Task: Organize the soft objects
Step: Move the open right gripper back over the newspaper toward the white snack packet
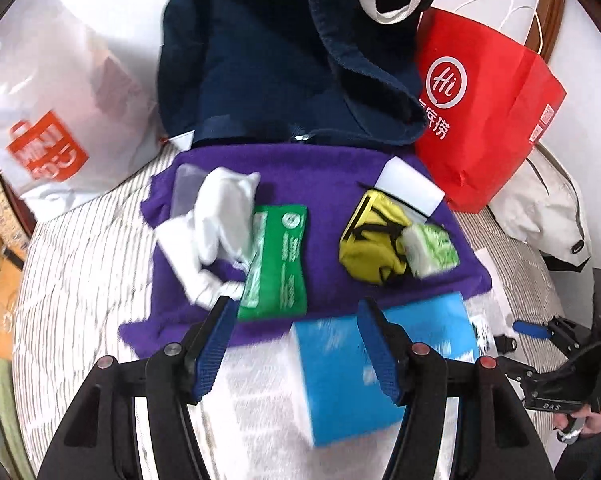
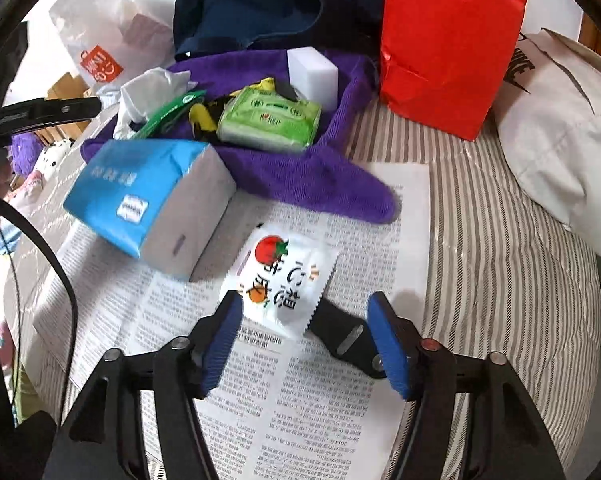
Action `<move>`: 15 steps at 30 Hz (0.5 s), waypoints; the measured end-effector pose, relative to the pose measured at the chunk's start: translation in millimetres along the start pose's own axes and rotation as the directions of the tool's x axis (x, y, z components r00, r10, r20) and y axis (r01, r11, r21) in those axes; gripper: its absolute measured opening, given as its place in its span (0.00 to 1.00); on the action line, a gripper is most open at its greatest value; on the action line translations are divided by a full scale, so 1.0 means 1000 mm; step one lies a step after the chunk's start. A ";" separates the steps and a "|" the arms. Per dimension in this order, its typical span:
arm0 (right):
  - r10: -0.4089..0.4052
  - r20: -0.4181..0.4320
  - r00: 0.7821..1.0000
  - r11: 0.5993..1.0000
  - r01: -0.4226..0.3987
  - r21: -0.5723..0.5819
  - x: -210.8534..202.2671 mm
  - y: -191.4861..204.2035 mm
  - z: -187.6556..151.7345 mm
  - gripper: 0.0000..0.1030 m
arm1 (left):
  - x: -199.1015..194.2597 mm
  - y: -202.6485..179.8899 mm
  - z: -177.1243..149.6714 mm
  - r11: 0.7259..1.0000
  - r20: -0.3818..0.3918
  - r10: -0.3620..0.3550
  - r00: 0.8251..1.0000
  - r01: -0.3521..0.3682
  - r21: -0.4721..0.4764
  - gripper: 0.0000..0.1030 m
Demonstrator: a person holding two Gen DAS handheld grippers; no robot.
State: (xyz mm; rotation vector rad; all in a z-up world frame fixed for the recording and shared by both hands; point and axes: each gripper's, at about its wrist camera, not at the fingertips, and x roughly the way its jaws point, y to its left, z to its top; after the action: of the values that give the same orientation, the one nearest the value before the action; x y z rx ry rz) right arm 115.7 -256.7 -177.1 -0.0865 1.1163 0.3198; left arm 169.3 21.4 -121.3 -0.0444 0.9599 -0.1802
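From your left wrist, your left tool (image 1: 296,308) stands open with nothing between its blue pads (image 1: 214,344); it hangs above the near edge of the purple cloth (image 1: 328,184) and the blue tissue pack (image 1: 340,380), touching neither. On the cloth lie a crumpled white cloth (image 1: 212,220), a green packet (image 1: 278,256), a yellow pouch (image 1: 374,240) with a small green tissue pack (image 1: 430,250) against it, and a white block (image 1: 412,188). Behind them stand a navy bag (image 1: 284,52), a red paper bag (image 1: 484,108) and a white plastic bag (image 1: 56,112). Your right tool (image 1: 528,328) shows at the right edge.

From your right wrist, your right tool (image 2: 304,308) is open too. A white sachet (image 2: 284,280) printed with a tomato lies on the newspaper (image 2: 300,420) between the pads (image 2: 388,344), its near corner just beside the left pad; no grip shows. The blue tissue pack (image 2: 140,196) rests tilted on the newspaper, against the purple cloth (image 2: 320,176). All of it lies on a striped bed (image 2: 500,260).
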 end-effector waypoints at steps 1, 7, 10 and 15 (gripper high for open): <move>-0.008 0.007 1.000 1.000 0.008 -0.009 0.002 0.000 -0.003 0.76 | -0.003 0.004 -0.004 1.000 0.001 -0.002 1.000 0.002 -0.005 0.60; 0.029 0.002 1.000 0.999 -0.028 -0.029 0.010 -0.002 -0.020 0.76 | -0.016 0.018 -0.027 0.999 0.000 0.005 1.000 -0.005 -0.032 0.60; 0.056 -0.012 0.998 0.994 -0.056 -0.088 0.005 0.012 -0.031 0.76 | -0.015 0.023 -0.033 0.999 -0.005 -0.002 1.000 0.002 -0.053 0.60; 0.091 -0.025 0.996 0.984 -0.094 -0.155 0.001 0.037 -0.041 0.65 | -0.017 0.025 -0.042 0.998 -0.004 -0.009 1.000 0.009 -0.063 0.60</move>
State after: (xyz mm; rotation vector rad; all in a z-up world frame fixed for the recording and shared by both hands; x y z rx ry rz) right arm 69.8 -230.8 -192.3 -0.1767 1.1137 0.4900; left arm 128.8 50.4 -135.1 -0.1068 0.9696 -0.1583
